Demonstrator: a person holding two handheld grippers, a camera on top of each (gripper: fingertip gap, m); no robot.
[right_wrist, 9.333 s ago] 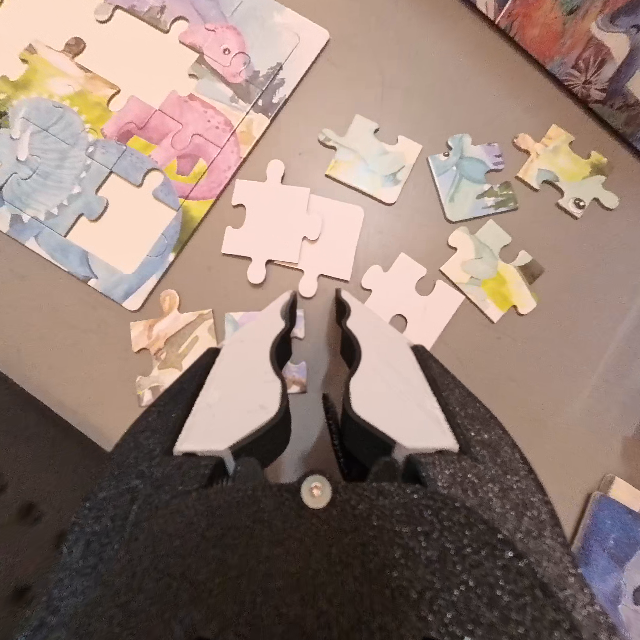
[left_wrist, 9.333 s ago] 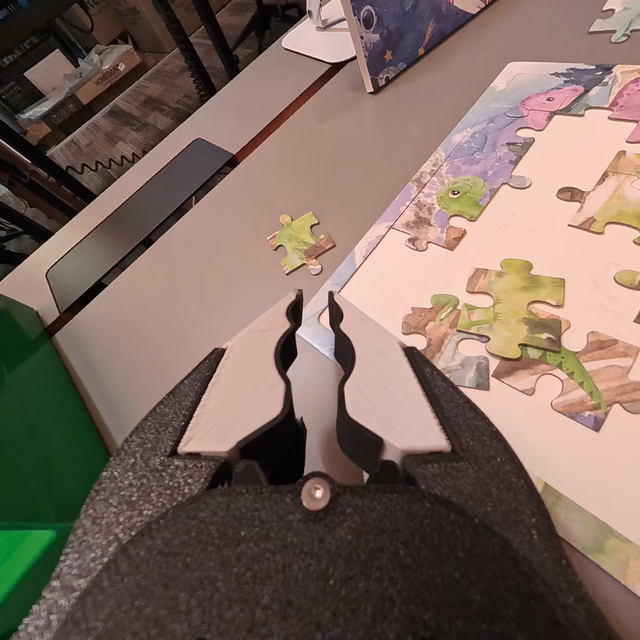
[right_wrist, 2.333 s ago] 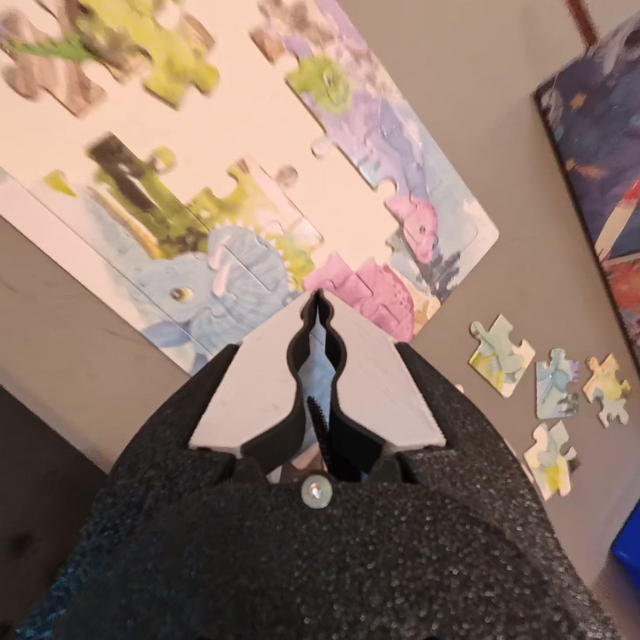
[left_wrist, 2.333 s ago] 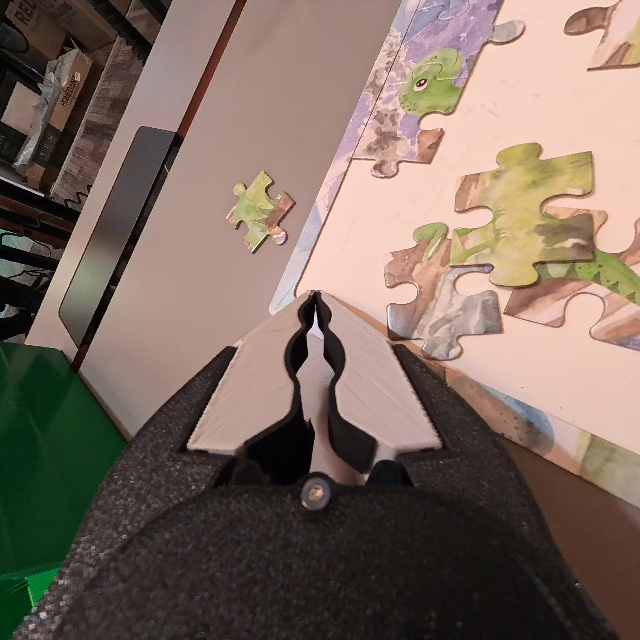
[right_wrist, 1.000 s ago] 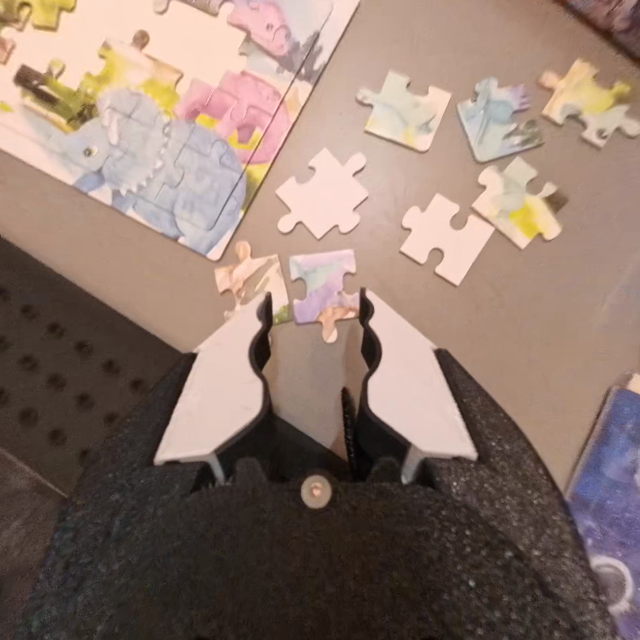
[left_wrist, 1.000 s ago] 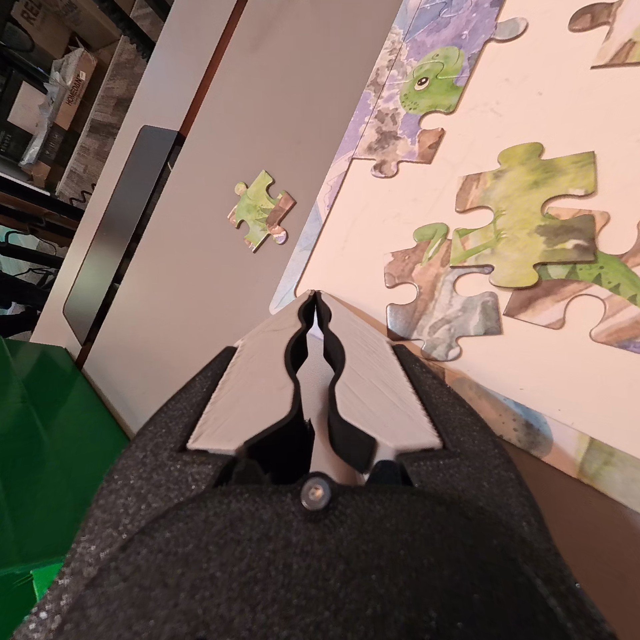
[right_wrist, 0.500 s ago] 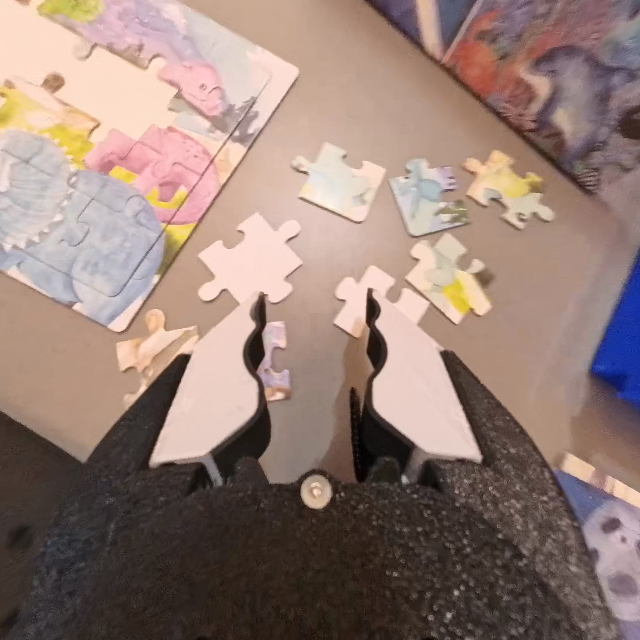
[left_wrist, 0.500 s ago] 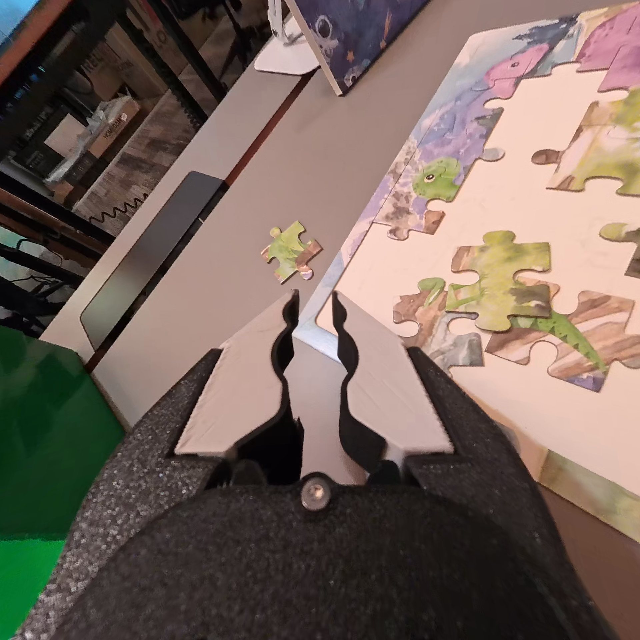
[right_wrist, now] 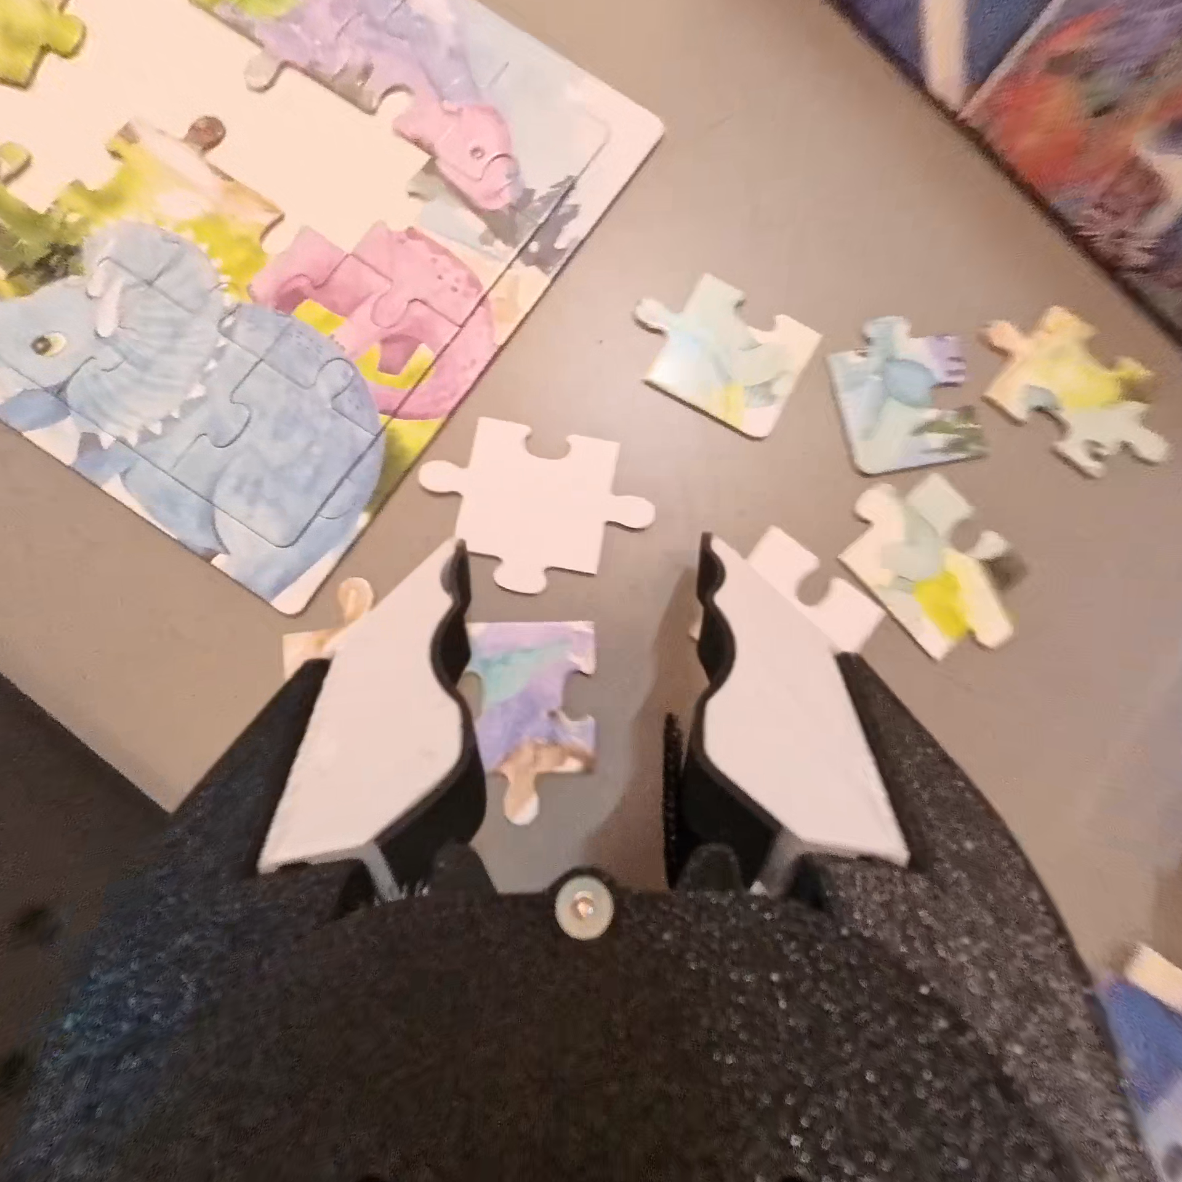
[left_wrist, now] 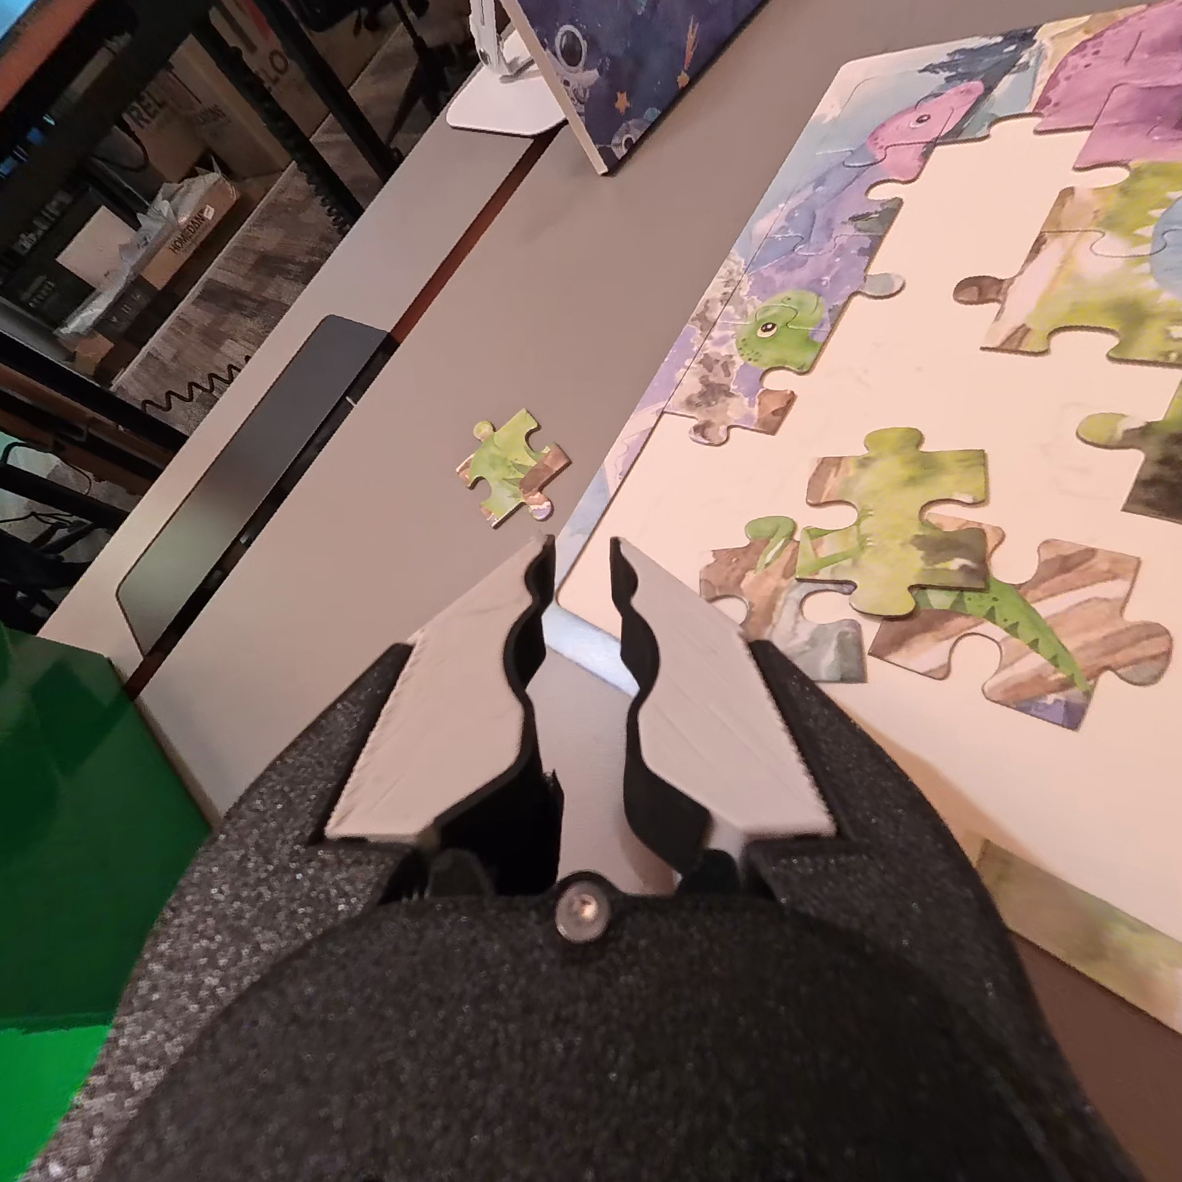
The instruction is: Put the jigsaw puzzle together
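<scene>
the right tongs (right_wrist: 579, 550) are spread wide and nothing is held in them; they are seen above the grey counter (right_wrist: 735, 192). between their fingers, low in the view, a purple piece (right_wrist: 537, 697) lies flat on the counter, partly hidden by the left finger. just beyond the tips a blank white piece (right_wrist: 537, 505) lies face down, and a second white piece (right_wrist: 812, 595) is half covered by the right finger. a pale beige piece (right_wrist: 332, 617) is seen beside the left finger. farther to the right four coloured pieces are spread on the counter, apart from each other: a yellow-blue piece (right_wrist: 927, 569), a light blue piece (right_wrist: 729, 355), a piece with a blue animal (right_wrist: 902, 396) and a yellow piece (right_wrist: 1074, 390). to the far left the puzzle board (right_wrist: 627, 109) lies flat, with a blue dinosaur and pink figures already filled in and bare gaps higher up.

the left tongs (left_wrist: 581, 549) are parted a little, with a narrow gap, and nothing is pinched. their tips are over the near corner of the board (left_wrist: 895, 793). on the board, near the tips, a green piece (left_wrist: 889, 518) lies loose on top of two brown pieces. on the counter, left of the board, a small green piece (left_wrist: 512, 467) lies alone. farther off a picture panel (left_wrist: 639, 57) stands upright.
</scene>
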